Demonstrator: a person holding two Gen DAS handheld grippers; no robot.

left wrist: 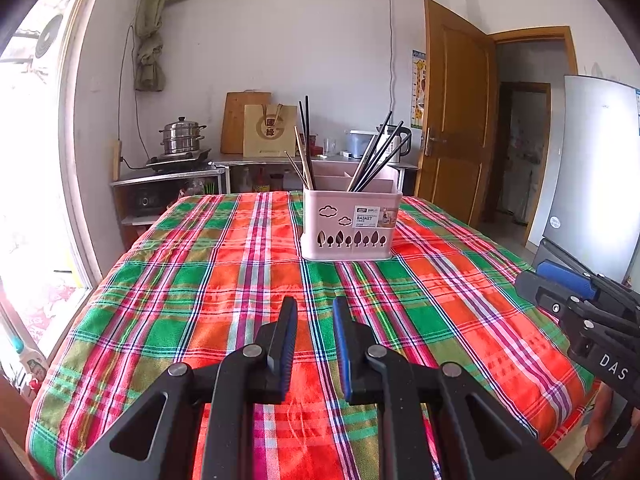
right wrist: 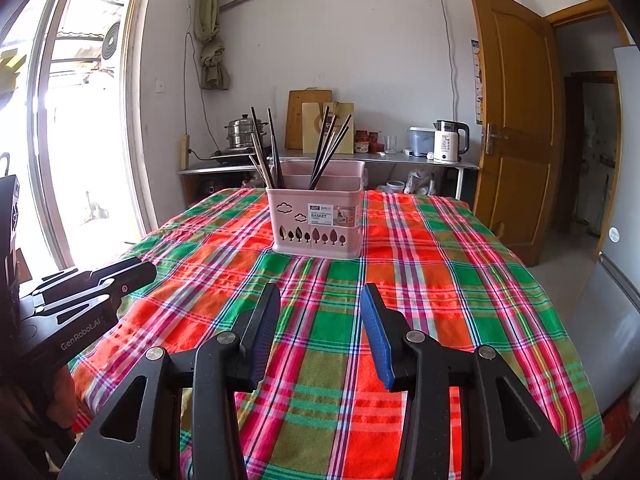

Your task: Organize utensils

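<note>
A pink plastic basket (left wrist: 350, 224) with tree cutouts holds thin dark chopsticks (left wrist: 374, 156) at twelve o'clock on the plaid-clothed desk (left wrist: 200, 300); left tongs (left wrist: 315, 312) narrow and empty, right tongs (right wrist: 320, 300) wider, empty.

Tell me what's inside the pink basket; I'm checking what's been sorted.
The basket holds chopsticks: a pale and dark bunch at its left end, dark ones nearer the middle. Its walls hide their lower ends and the compartment floors.
</note>
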